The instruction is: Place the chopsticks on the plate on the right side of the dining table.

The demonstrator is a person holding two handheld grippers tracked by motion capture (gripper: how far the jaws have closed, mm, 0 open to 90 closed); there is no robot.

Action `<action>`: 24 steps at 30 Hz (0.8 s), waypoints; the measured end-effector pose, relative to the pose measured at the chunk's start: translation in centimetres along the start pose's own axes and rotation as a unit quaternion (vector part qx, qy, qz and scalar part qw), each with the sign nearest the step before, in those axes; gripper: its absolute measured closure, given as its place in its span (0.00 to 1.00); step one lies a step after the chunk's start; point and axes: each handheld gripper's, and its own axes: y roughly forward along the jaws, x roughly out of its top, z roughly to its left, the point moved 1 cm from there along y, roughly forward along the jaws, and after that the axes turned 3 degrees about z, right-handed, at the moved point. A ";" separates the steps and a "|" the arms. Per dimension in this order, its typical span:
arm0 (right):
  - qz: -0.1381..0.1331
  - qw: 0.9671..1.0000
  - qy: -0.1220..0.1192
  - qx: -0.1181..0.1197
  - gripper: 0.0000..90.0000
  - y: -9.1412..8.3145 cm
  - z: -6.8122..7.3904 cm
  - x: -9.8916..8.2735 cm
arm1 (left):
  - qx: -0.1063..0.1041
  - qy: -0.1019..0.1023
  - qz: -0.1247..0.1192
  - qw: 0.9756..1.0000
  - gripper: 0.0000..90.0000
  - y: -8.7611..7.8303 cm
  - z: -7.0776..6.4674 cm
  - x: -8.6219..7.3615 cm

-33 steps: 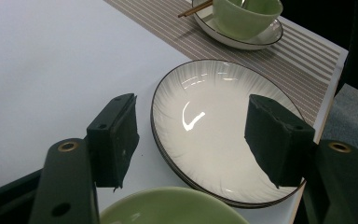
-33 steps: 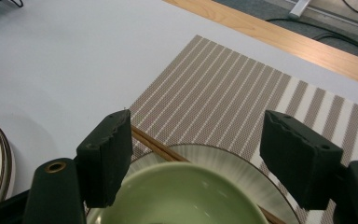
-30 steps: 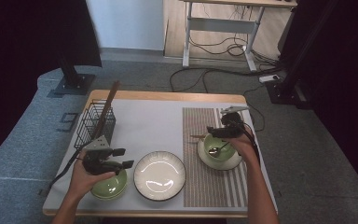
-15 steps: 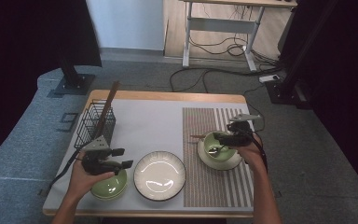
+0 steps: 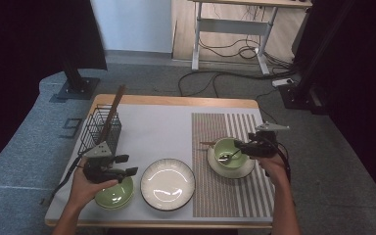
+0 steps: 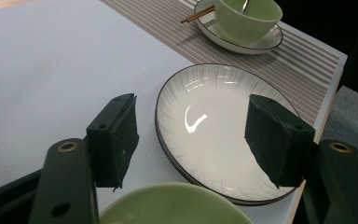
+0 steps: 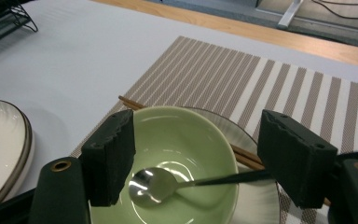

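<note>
Now R tool [image 5: 241, 148] wide open, empty, over bowl [image 5: 226, 150], L tool [image 5: 129, 165] open, level.

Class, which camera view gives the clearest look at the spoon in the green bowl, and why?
The right gripper view: the spoon lies close up in the green bowl, its handle running to the right. The high view shows it small. The left gripper view catches just a sliver of it at the top edge.

Pale green bowl [image 5: 226, 151] w/ silver spoon [image 7: 154, 185] on white dark-rimmed saucer [image 5: 247, 168], brown/white striped placemat [image 5: 220, 196], white dark-rimmed plate [image 5: 167, 183], green bowls [image 5: 115, 194], black wire rack [image 5: 100, 128], light grey table [image 5: 156, 127].
</note>
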 end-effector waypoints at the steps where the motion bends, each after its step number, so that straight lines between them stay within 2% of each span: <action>1: 0.000 1.000 0.000 0.000 0.31 0.0 -0.1 -0.1 | -0.001 0.000 -0.001 1.000 0.38 -0.1 0.0 0.0; 12: 0.008 1.000 0.016 -0.004 0.31 -0.1 -1.2 -1.0 | -0.002 0.000 -0.003 1.000 0.38 -0.2 0.1 0.0; 24: 0.002 0.998 0.047 -0.033 0.32 -0.9 -3.6 -2.3 | 0.000 0.002 -0.002 1.000 0.38 -0.2 0.0 0.1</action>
